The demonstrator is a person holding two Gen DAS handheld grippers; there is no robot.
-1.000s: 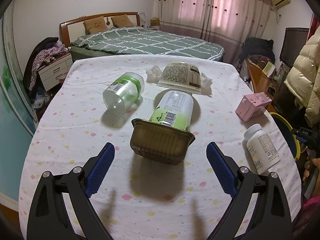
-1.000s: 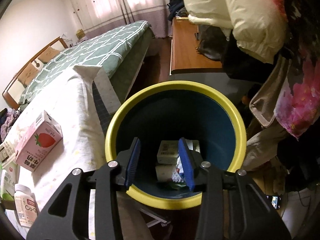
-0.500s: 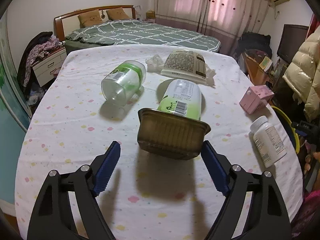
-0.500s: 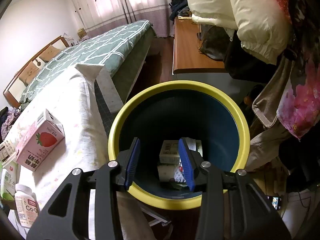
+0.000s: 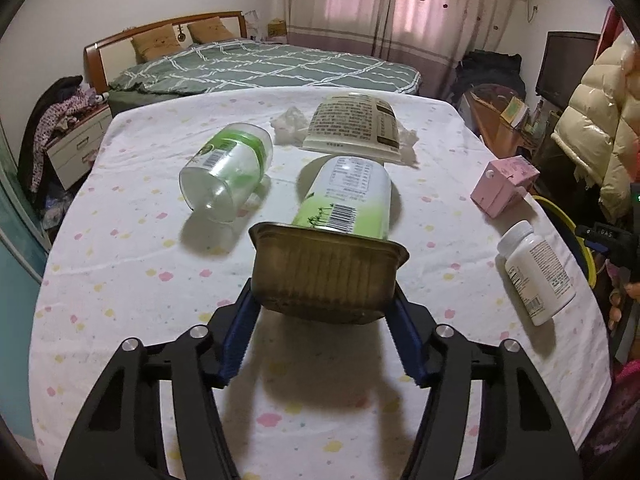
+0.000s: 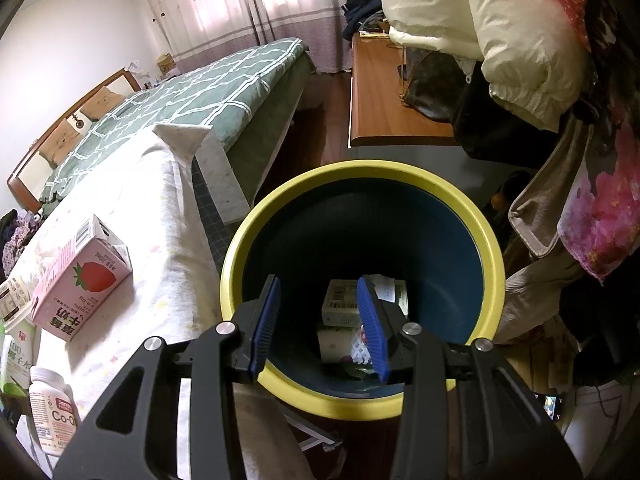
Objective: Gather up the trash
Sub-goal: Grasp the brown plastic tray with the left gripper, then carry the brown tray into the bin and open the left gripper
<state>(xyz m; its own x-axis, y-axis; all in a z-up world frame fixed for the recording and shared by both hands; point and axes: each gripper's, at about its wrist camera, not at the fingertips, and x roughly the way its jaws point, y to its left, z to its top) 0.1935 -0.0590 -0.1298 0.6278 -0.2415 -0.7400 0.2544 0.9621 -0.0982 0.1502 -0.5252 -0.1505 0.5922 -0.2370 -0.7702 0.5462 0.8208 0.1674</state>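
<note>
Gripping the brown plastic tray [image 5: 326, 280] from both sides, our left gripper [image 5: 323, 326] has its blue pads [image 5: 236, 336] pressed against the tray's short ends, just above the spotted white tablecloth [image 5: 120, 280]. The tray tilts with its ribbed underside toward the camera. Directly behind it, and touching or nearly touching its far rim, lies a green-and-white cup [image 5: 348, 200] on its side. To the left of that cup we see a clear jar with a green band [image 5: 226, 172], also on its side and apart from the tray. Farther back rests a white printed packet [image 5: 352, 126], with crumpled white tissue [image 5: 288, 126] beside it. Off to the right lie a white pill bottle [image 5: 536, 272] near the table edge and, beyond it, a pink milk carton [image 5: 504, 186].

Our right gripper [image 6: 322, 322] hangs over the yellow-rimmed bin [image 6: 494, 264] with its fingers parted and nothing between them. Down in the dark blue bin we make out a few boxes and wrappers [image 6: 340, 308]. To the left, on the cloth, the same pill bottle [image 6: 52, 412] and strawberry carton [image 6: 80, 280] show in this view. Beyond the bin stands a wooden desk [image 6: 384, 100], and farther off the bed with a green checked cover [image 6: 200, 100].
</note>
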